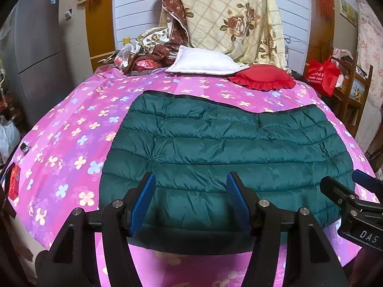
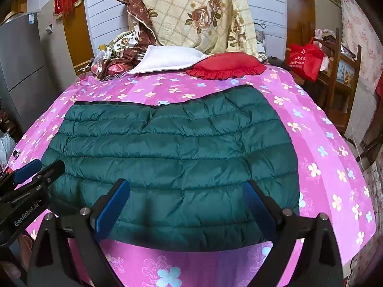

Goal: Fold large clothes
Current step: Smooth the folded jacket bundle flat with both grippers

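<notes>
Folded green quilted jacket [image 1: 225,148] on a pink flowered bed sheet [image 1: 71,143], both tools poised at its near edge.
Left tool [image 1: 190,203] and right tool [image 2: 186,205] stand open, gripping nothing, their blue pads above the jacket. Beyond the jacket lie a white pillow [image 1: 203,62] and red frilled cushion [image 1: 263,77]; behind these, a floral quilt [image 1: 229,16]. A grey fridge [image 1: 36,55] stands left of the jacket.

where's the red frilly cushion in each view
Left wrist view: the red cushion lies upper right of centre, beyond the far edge of the green jacket.
Right wrist view: the red cushion lies just above centre, again beyond the green jacket.
Shared landmark: the white pillow, which touches the cushion's left side in both views.
</notes>
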